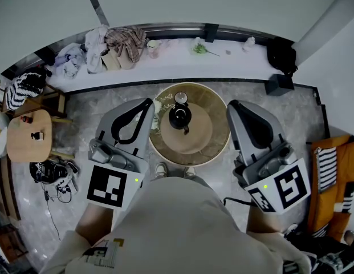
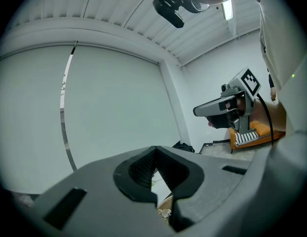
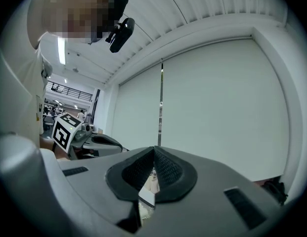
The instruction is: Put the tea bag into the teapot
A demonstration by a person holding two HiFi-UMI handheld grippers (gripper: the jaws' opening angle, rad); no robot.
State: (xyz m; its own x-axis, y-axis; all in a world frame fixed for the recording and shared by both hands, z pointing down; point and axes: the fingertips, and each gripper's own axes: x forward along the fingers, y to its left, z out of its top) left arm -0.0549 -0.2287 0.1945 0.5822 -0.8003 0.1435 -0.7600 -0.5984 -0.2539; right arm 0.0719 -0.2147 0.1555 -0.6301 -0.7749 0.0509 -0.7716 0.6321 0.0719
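Both grippers are up in my hands, one on either side of the round table (image 1: 218,144). On the left gripper (image 1: 149,103), the ribbed pads (image 2: 141,172) meet at the tips in its own view. They are pressed together with nothing pinched between them. It's the same on the right gripper (image 3: 153,149): the pads (image 3: 165,169) are closed tip to tip and there is nothing in the bite.

The dark teapot (image 1: 180,117) stands upright in the middle of the table. It sits between the two sets of jaws and touches neither. A small round-topped piece (image 1: 180,98) sits just beyond the teapot, on the far side from me.

The tea bag is harder to place. A small pale item (image 1: 158,108) lies at the table's edge, just beside my left jaw tips and inboard of them. I cannot tell whether that is the tea bag.

Both jaw pairs point past the table at a plain pale wall (image 3: 217,93). Each gripper shows in the other's view, off to the inner side.
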